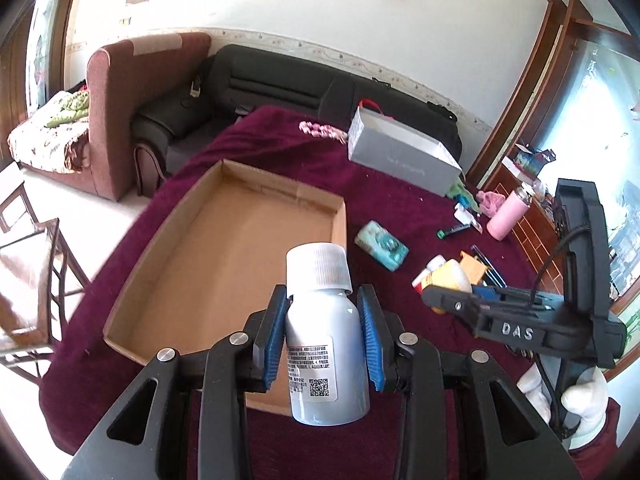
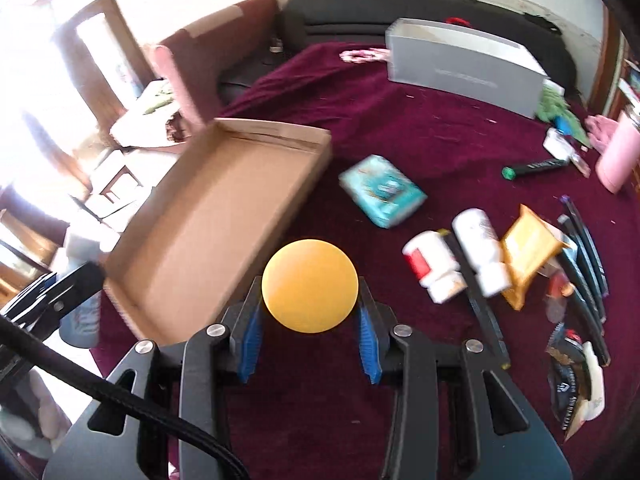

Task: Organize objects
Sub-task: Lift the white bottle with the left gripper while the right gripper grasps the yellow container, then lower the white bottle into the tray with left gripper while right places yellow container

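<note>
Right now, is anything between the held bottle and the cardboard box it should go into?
Nothing visible. The left gripper holds the bottle over the near rim of the cardboard box, whose floor looks bare.

black sofa (image 1: 280,80), brown armchair (image 1: 120,120), wooden chair (image 1: 28,280)

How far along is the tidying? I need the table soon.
Nothing is done yet: the cardboard tray is bare. In hand: the left hand-held gripper holds a white-capped bottle at the tray's edge, and the right hand-held gripper holds a yellow ball. Left on the cloth: teal pack, two bottles, pens, marker.
</note>
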Available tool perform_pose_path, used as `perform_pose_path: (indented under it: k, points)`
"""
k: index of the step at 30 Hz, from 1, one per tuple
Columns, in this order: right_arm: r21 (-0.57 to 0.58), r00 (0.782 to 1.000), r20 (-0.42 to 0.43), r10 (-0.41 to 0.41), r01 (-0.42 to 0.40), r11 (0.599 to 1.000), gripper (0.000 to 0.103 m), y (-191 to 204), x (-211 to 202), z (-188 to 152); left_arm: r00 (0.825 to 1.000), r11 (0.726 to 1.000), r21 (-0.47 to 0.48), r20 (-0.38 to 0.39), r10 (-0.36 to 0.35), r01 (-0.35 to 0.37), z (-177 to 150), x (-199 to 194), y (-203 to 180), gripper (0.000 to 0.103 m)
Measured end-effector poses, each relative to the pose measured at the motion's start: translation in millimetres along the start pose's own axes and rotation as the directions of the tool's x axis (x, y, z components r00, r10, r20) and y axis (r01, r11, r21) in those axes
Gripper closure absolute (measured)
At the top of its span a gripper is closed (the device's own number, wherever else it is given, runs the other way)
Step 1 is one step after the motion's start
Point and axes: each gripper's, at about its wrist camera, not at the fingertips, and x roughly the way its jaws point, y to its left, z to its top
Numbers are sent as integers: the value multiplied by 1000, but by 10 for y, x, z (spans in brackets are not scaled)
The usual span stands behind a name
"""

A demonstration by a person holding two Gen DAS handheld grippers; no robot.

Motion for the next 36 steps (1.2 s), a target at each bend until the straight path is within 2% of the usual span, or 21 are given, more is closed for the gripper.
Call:
perform_pose_path:
  k: [5, 13, 22, 25, 29, 33, 36]
  points:
    - [-8, 997, -13, 76, -77, 997, 64, 213, 50, 173, 998, 998, 35, 42, 54, -55, 276, -30, 56, 73]
    - [-6, 996, -18, 91, -91, 996, 64, 393, 246, 480, 988, 986, 84, 70, 138, -144, 692, 22, 229, 73]
    - [36, 988, -13, 156, -155, 987, 64, 518, 302, 920, 980, 975, 123, 86, 177, -187, 1186, 75, 318, 73]
    - [57, 986, -10, 164, -163, 985, 64, 551, 389, 1101, 981, 971, 144, 56, 186, -193, 1321, 273, 334, 73]
    - [75, 994, -26, 105, -103, 992, 64, 549, 667, 1237, 984, 976, 127, -1, 179, -177, 1340, 658, 442, 73]
    - [127, 994, -76, 85, -75, 989, 64, 426, 1067, 1180, 985, 983, 92, -64, 163, -157, 1254, 1084, 589, 73]
    - [135, 992, -111, 65, -49, 990, 64, 367, 1315, 1118, 978, 980, 95, -94, 185, -177, 1193, 1365, 655, 74]
